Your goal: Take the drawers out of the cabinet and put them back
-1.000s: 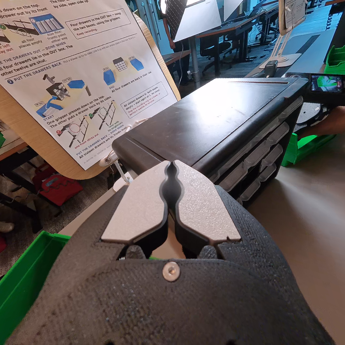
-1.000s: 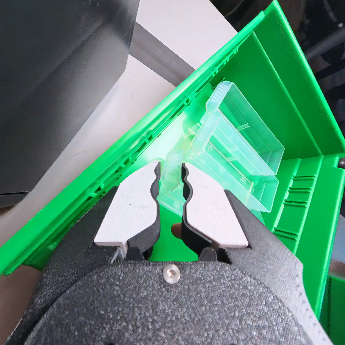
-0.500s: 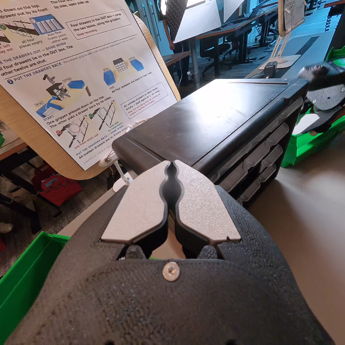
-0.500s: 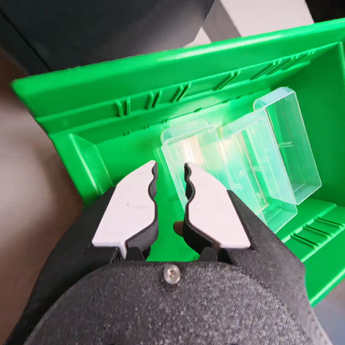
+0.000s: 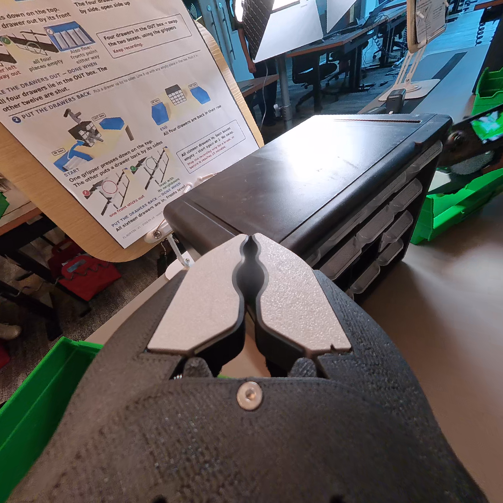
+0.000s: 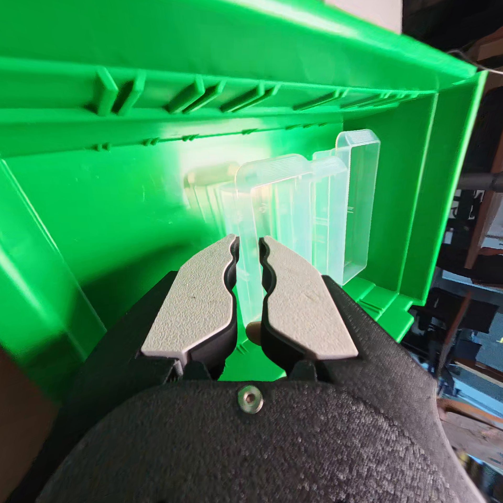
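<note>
The black cabinet (image 5: 313,174) stands on the table with clear drawers (image 5: 402,196) in its front. Some lower slots look dark. My left gripper (image 5: 250,238) is shut and empty, just short of the cabinet's near corner. My right gripper (image 6: 248,239) is over a green bin (image 6: 109,217) to the right of the cabinet. Its jaws stand a narrow gap apart, and the side wall of a clear drawer (image 6: 249,272) shows between the fingertips. I cannot tell whether they touch it. Other clear drawers (image 6: 356,206) lie beside it in the bin.
A wooden board with an instruction sheet (image 5: 109,109) leans behind the cabinet on the left. A second green bin (image 5: 40,394) sits at my lower left. The right bin (image 5: 457,206) also shows past the cabinet. Beyond are desks and chairs.
My right gripper drew back from the drawers, then swung round and moved in again, so a drawer wall now sits between its fingertips. Its gap is unchanged. My left gripper has not moved.
</note>
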`<state>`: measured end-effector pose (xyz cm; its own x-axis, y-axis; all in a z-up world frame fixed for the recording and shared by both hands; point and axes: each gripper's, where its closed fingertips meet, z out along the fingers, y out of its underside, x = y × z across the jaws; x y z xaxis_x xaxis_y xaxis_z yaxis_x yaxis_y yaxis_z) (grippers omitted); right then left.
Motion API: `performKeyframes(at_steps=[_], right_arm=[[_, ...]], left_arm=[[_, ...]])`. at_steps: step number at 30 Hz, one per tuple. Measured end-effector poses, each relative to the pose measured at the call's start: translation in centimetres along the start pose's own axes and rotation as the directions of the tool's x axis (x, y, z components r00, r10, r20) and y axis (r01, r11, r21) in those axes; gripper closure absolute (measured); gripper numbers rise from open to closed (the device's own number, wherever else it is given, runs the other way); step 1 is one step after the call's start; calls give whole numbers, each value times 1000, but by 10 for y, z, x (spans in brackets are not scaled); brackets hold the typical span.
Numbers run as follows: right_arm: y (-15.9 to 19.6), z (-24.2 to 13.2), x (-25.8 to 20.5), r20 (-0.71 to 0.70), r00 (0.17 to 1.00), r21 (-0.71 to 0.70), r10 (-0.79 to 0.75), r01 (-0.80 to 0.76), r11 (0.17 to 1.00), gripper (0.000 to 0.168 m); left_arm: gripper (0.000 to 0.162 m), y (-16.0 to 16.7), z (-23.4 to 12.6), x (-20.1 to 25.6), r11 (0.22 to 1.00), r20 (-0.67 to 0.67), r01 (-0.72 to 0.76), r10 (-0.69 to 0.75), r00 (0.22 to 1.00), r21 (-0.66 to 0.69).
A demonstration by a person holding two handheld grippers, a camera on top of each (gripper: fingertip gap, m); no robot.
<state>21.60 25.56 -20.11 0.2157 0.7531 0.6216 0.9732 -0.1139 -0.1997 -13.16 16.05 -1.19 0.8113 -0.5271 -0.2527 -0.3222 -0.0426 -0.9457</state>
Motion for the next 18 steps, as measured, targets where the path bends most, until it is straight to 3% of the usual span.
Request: performKeyframes(at_steps=[5, 10, 14, 18], right_arm=[[-36, -61, 3, -56, 982, 258, 178, -158, 953, 151], [-89, -129, -25, -130, 979, 483, 159, -78, 872, 152], [-124, -133, -61, -236, 971, 504, 44, 83, 860, 148], [-144, -113, -73, -437, 897, 420, -63, 266, 868, 143]], left_arm=[[162, 0, 0, 0, 1000, -2, -2, 2, 1000, -2], [162, 0, 0, 0, 1000, 3, -3, 3, 1000, -2], [162, 0, 0, 0, 1000, 5, -4, 4, 1000, -2], [162, 0, 0, 0, 1000, 7, -4, 4, 1000, 0]])
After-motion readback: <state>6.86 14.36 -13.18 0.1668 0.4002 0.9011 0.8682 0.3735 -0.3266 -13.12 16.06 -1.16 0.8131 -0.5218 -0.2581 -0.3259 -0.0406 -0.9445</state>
